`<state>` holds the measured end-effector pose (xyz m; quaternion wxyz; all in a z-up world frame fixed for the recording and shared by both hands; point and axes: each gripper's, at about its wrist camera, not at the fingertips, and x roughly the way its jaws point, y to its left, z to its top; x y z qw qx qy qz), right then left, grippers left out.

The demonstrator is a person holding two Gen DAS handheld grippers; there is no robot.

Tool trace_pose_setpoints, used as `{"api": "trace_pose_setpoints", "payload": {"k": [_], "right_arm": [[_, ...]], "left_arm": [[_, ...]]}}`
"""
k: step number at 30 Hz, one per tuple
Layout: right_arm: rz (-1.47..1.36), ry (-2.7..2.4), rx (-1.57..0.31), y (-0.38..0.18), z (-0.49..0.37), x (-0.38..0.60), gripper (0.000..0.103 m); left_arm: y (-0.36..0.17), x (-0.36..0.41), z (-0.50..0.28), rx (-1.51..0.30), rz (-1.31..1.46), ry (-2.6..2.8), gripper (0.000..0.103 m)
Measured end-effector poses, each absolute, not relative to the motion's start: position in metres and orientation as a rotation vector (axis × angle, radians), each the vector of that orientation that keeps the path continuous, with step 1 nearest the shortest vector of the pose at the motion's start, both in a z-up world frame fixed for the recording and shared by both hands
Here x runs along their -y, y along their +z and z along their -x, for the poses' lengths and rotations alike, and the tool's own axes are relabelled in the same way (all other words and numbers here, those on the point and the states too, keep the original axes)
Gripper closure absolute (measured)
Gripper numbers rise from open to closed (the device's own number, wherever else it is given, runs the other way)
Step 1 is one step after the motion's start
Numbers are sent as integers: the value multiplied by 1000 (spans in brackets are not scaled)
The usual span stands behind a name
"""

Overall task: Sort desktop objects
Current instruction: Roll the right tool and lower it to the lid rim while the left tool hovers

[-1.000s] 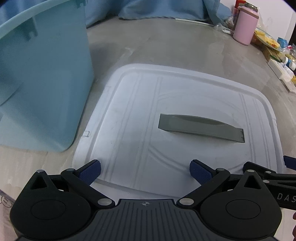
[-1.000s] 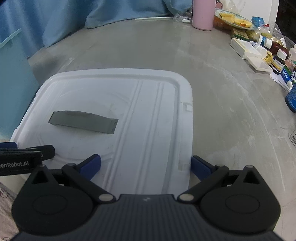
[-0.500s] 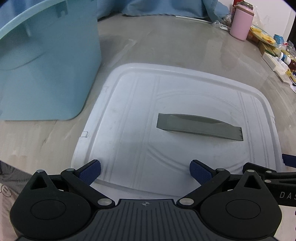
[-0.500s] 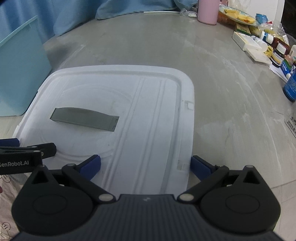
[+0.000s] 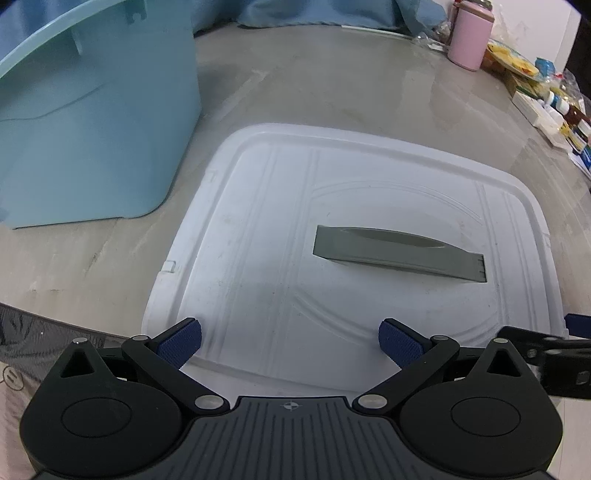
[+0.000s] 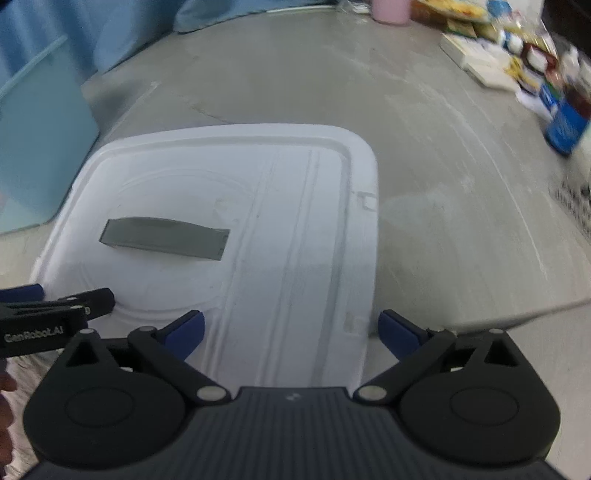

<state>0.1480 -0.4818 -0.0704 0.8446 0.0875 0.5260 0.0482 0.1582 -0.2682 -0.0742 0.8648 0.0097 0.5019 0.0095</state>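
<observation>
A white lid with a grey handle is laid flat on a grey table, near its front edge. The handle is set across the lid's middle, inside a raised oval outline. To the lid's left, just beside its corner, a light blue bin is stood upright on the table.

The left gripper is held over the lid's near edge, its blue-padded jaws spread wide with nothing between them. The right gripper is likewise spread apart and empty; its left pad is seen over the lid and its right pad past the lid's right edge, over bare table. The two grippers are held side by side, each showing at the edge of the other's view.

At the table's far right, a pink bottle and a cluster of boxes and small bottles are seen, well apart from the lid. Blue cloth is draped behind the table. The right view is blurred.
</observation>
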Motion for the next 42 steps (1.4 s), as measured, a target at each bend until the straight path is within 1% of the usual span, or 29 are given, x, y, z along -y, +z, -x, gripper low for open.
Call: {"api": "trace_pose_setpoints", "payload": {"k": [9,14,22,24,25,26,28,32,39,42], "right_arm": [[-306,58,-1150,-79,-142,505,2],[-536,71,-1145,-96,-146,521,2],[-827,185,-1152,-131,-155,527,2],[-857,190,-1148,-137,-157,528,6],[-867,198,-1144,-139,-158,529,9],[-870,207,-1139,-138,-159,530,15],[-863,227,-1129,-136,-160,530,22],[-872,240,-1139,-133,-166,528,25],[-893,254,-1158,-136,-172,529,28],[-890,276,-1161,-135,-173,532,32]], "left_arm": [[-75,266,-154,-1067,-38,2,0],[-73,265,-155,-1082,-42,-5,0],[-70,264,-155,-1094,-49,-13,0],[-70,264,-155,-1094,-49,-11,0],[-69,264,-155,-1094,-49,-9,0],[-70,264,-154,-1093,-47,-6,0],[-70,261,-155,-1090,-42,-2,0],[-69,259,-156,-1082,-32,5,0],[-70,256,-153,-1072,-27,-1,0],[-69,253,-152,-1085,-21,-17,0]]}}
